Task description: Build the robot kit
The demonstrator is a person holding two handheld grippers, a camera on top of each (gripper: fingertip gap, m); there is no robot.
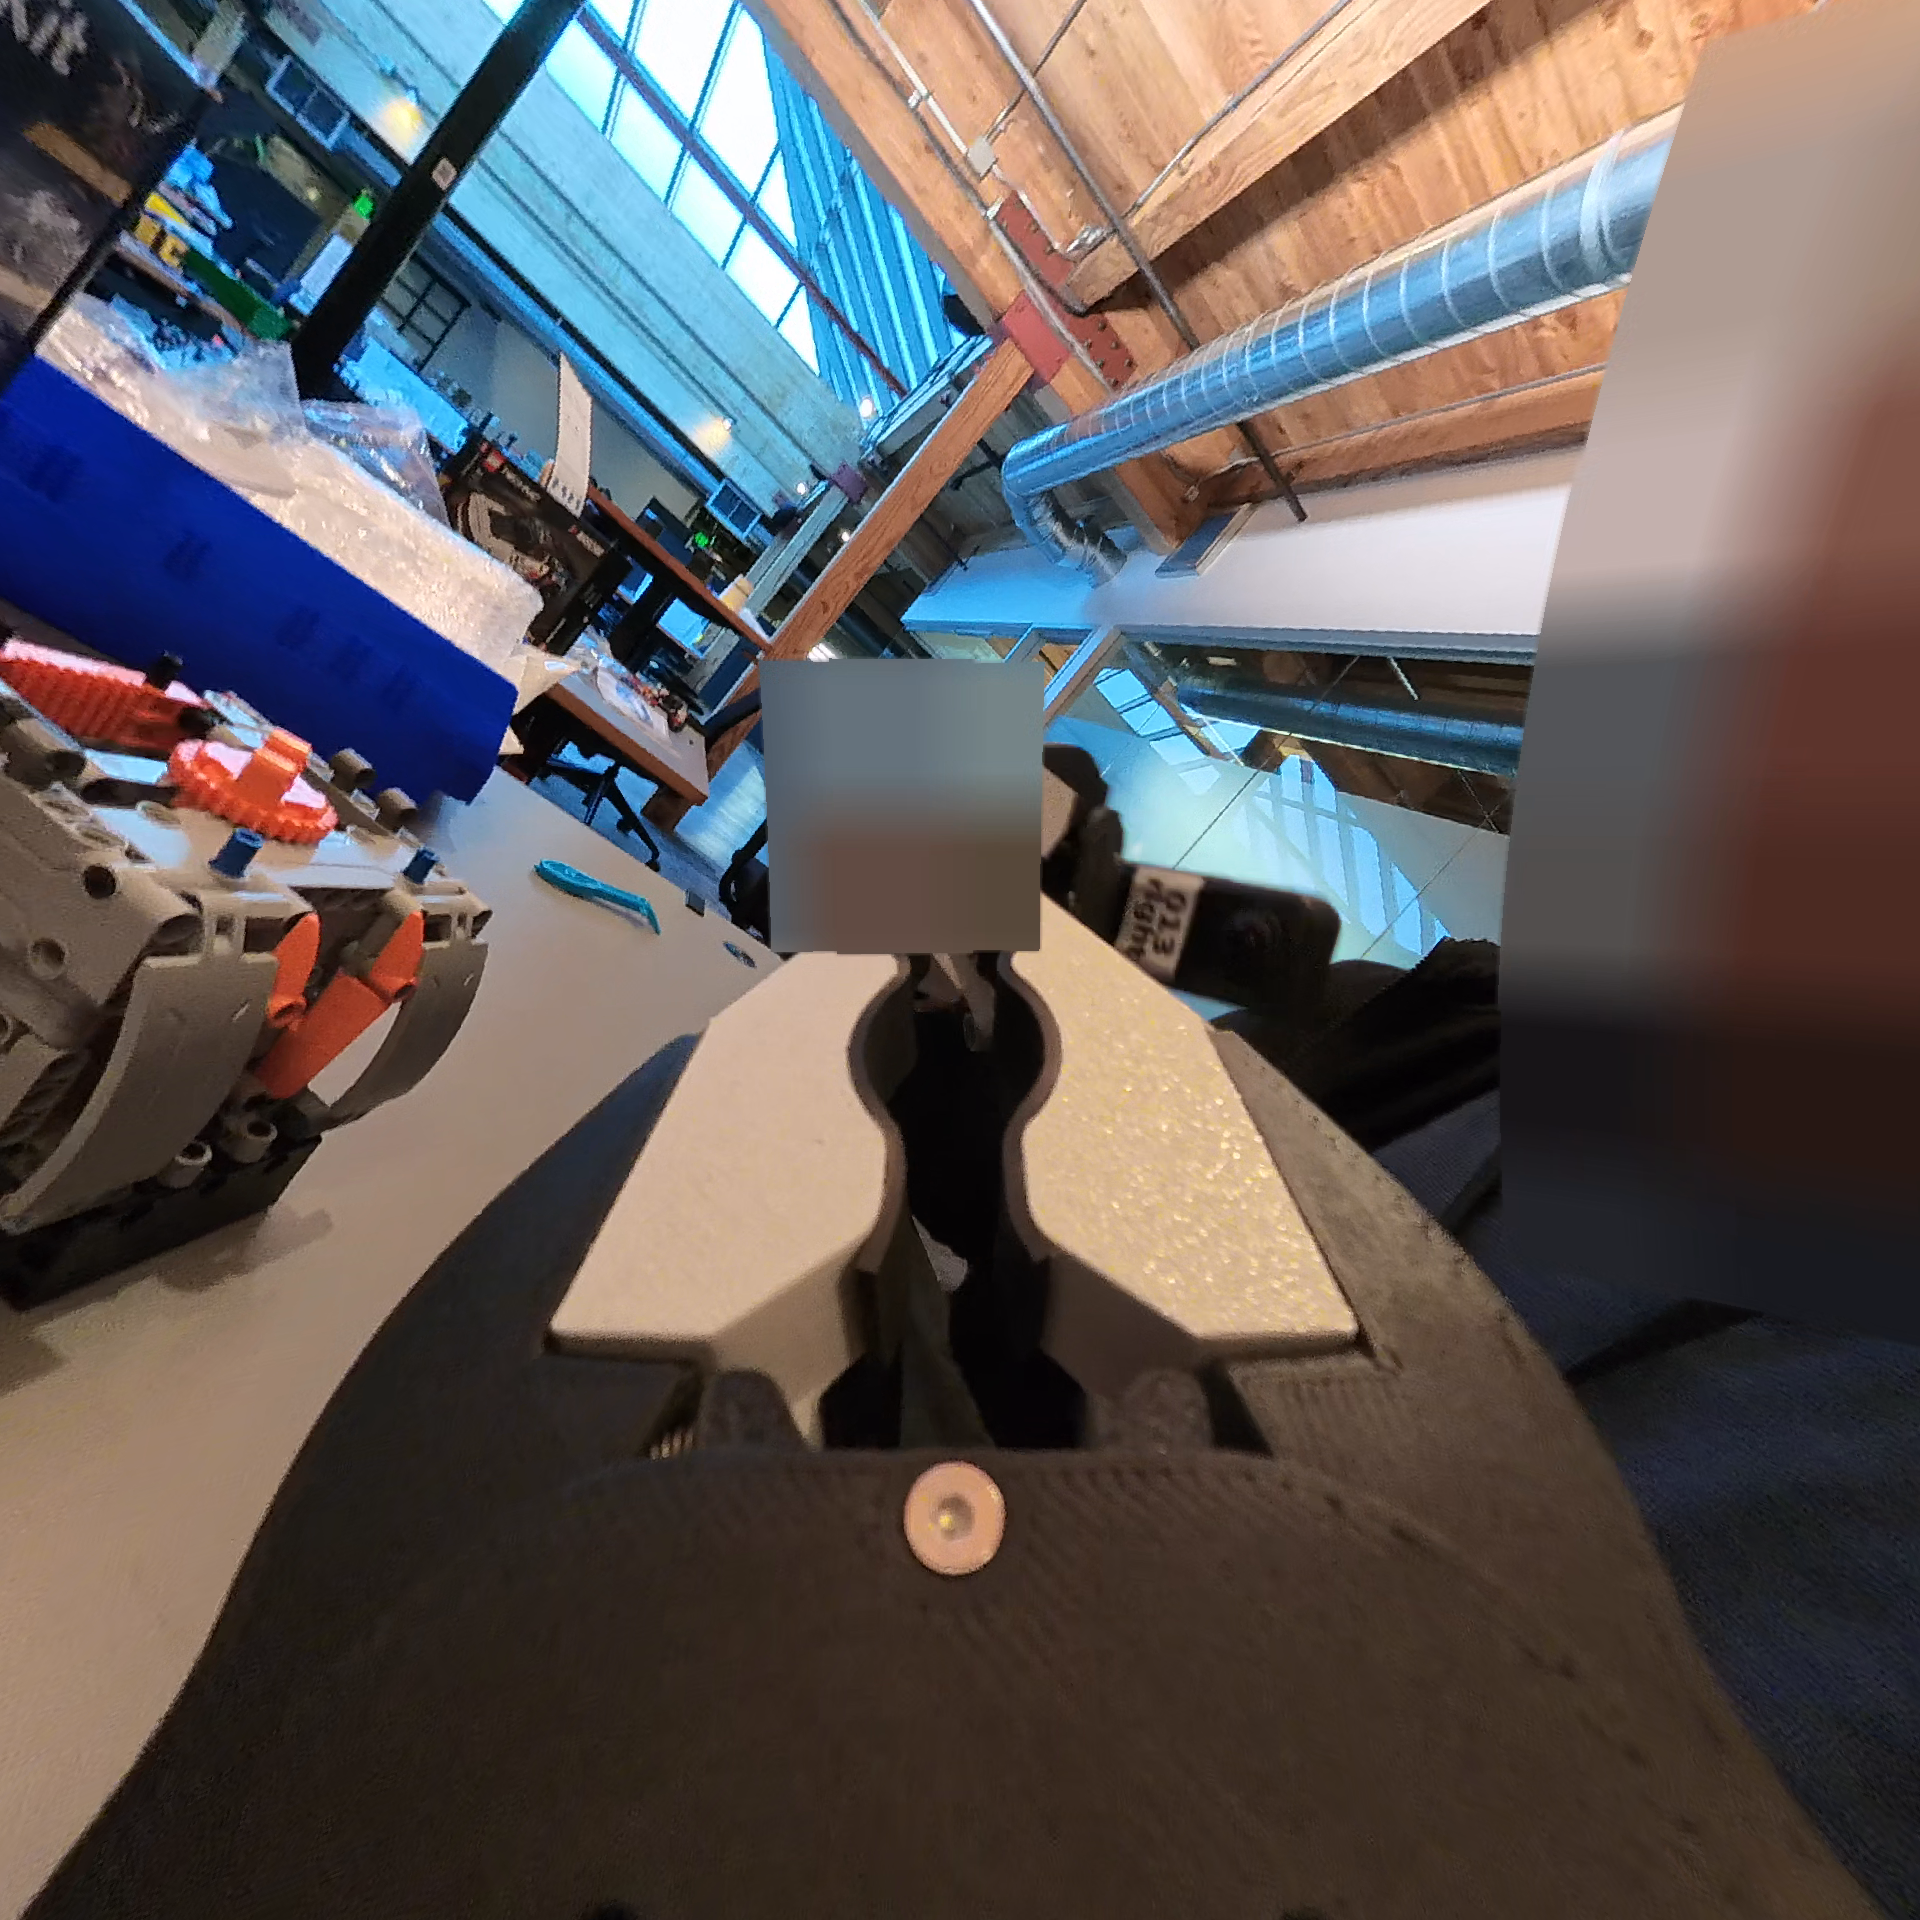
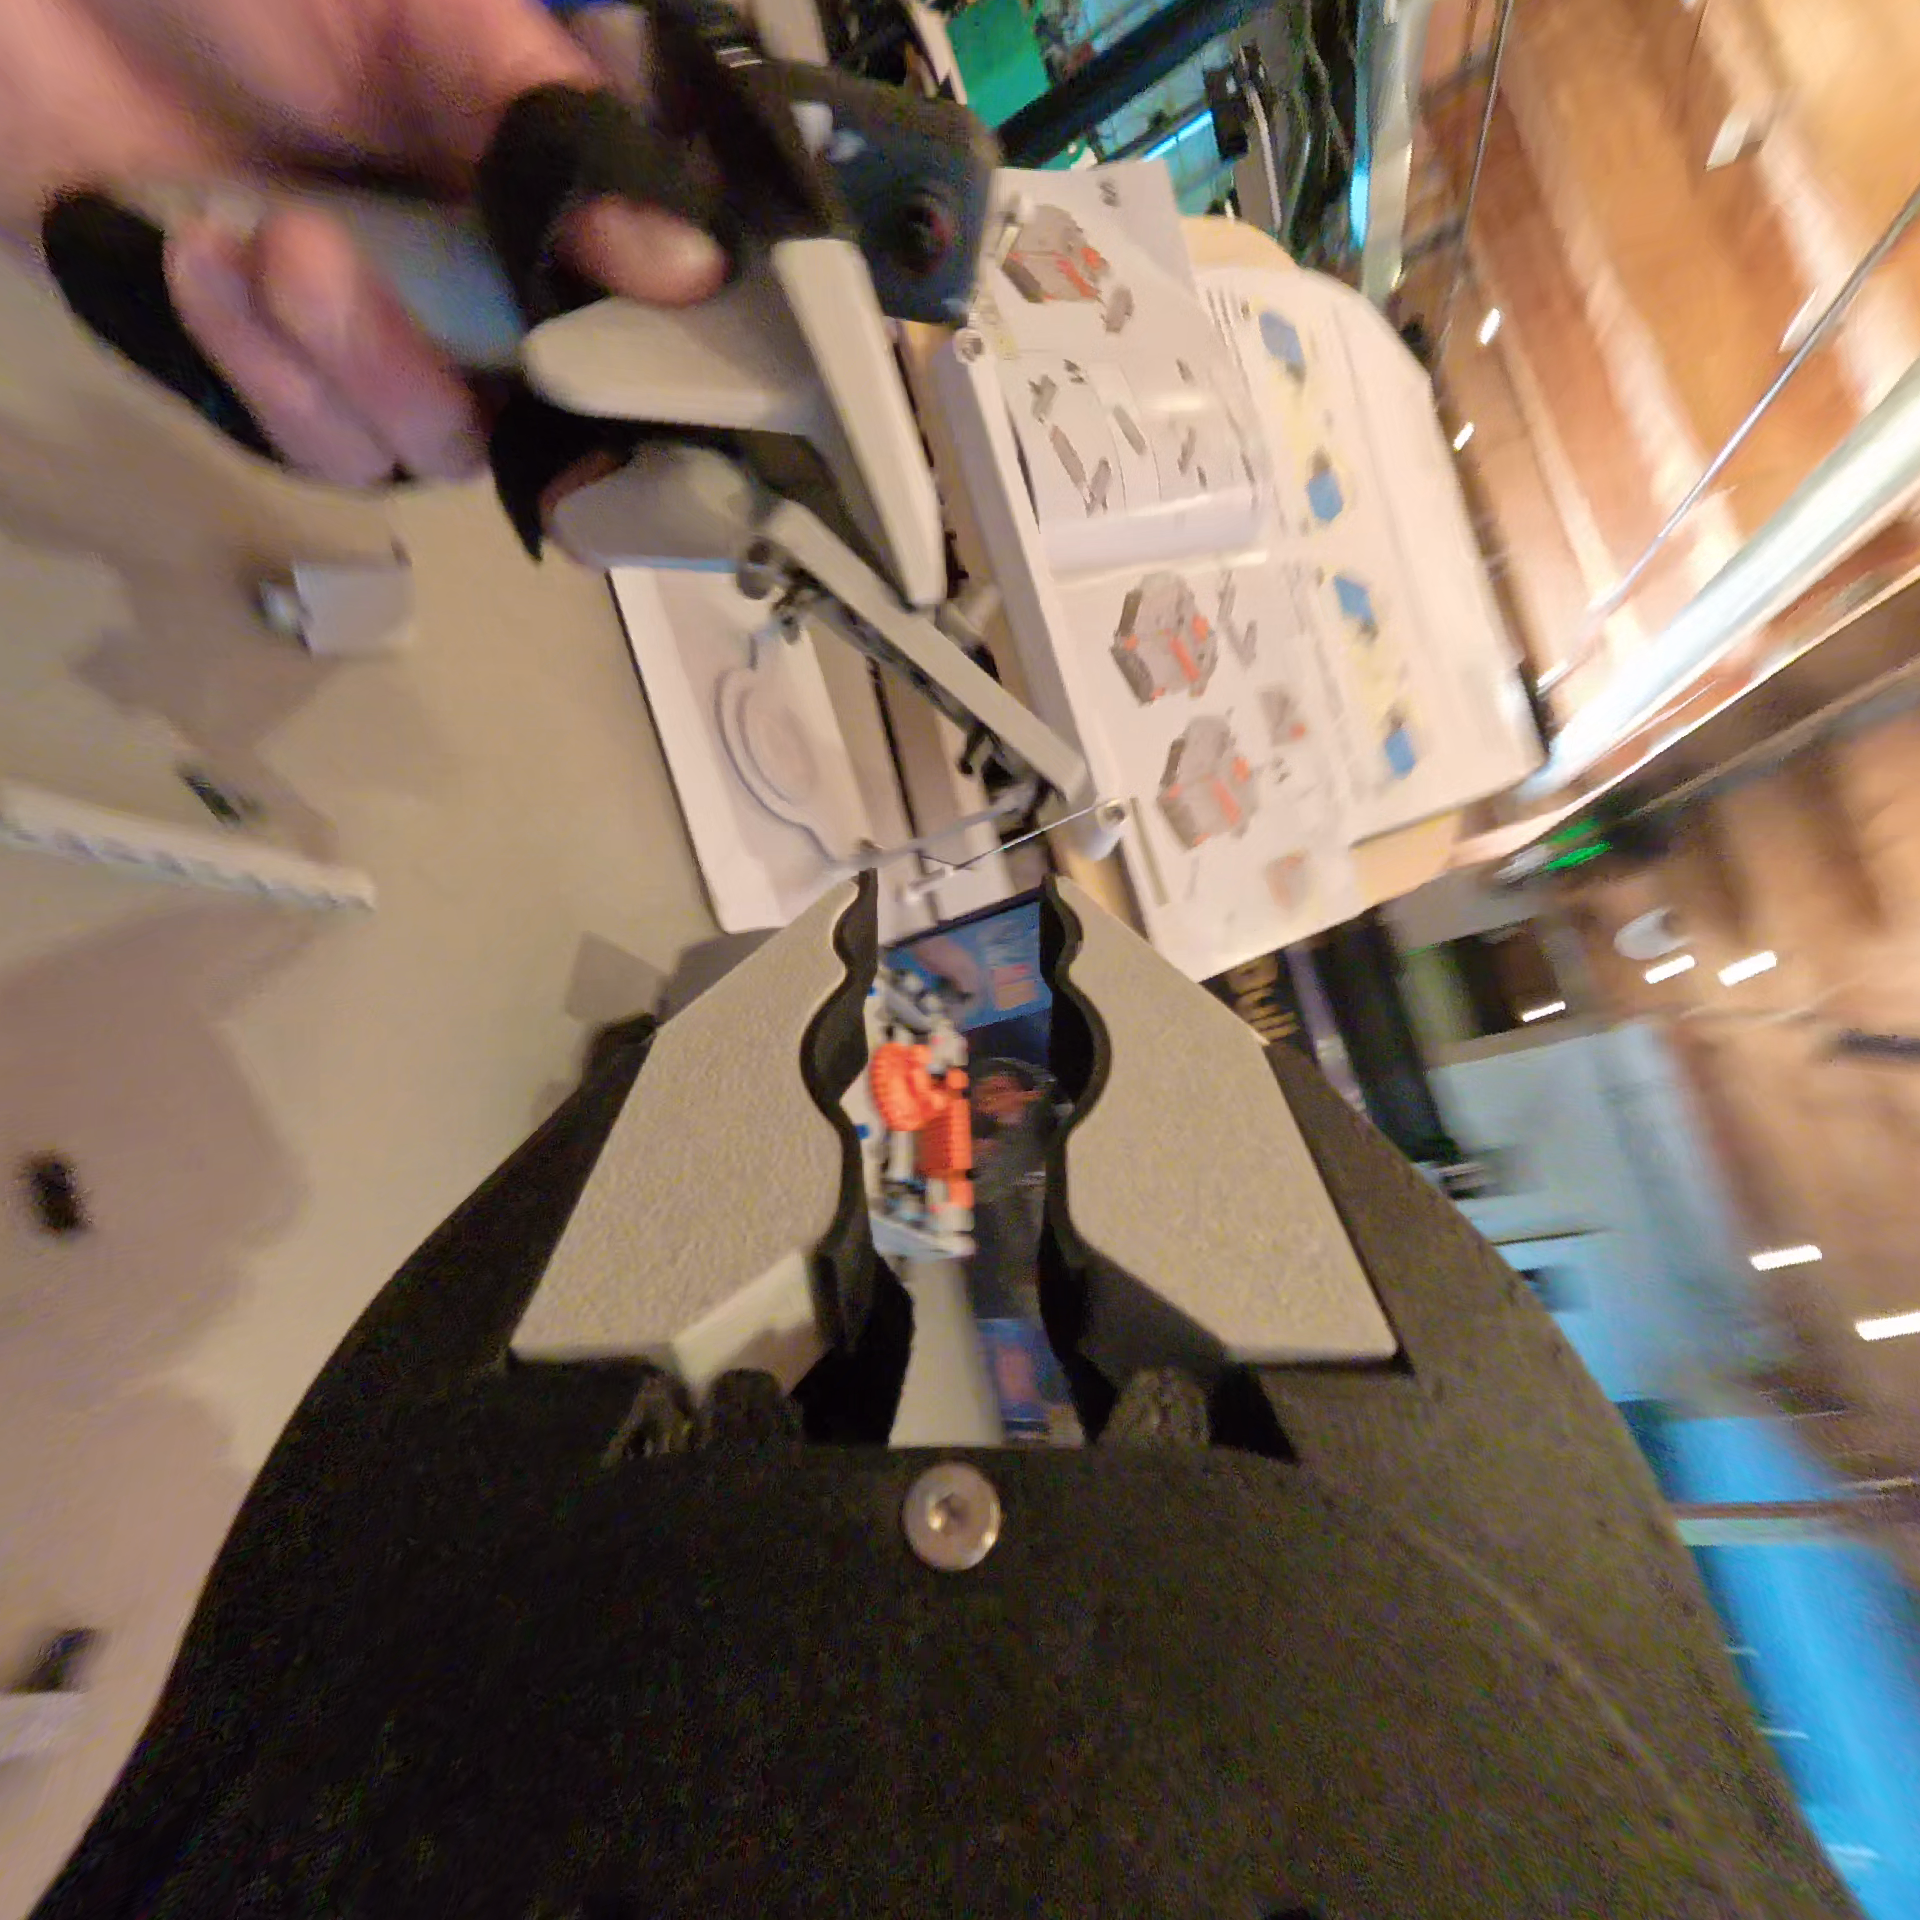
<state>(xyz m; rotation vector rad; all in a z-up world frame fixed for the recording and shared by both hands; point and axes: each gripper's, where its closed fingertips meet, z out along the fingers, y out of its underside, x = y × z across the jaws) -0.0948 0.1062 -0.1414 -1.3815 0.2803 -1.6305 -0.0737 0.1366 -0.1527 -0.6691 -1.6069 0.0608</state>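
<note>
Grey brick model [image 1: 197,997] left — hand-held gripper [image 1: 951,982] apart.

Left wrist view: we sit low beside table [image 1: 582,997], tilted up toward ceiling, grey-orange brick model [image 1: 208,935] near left. Right wrist view: we roll sideways over table, blurred, facing instruction booklet [image 2: 1226,582]. Shared: table, model.

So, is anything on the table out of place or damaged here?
Nothing looks damaged. The grey and orange brick model stands intact on the table, and a small teal piece lies loose beyond it. The right wrist view is too blurred to judge.
</note>
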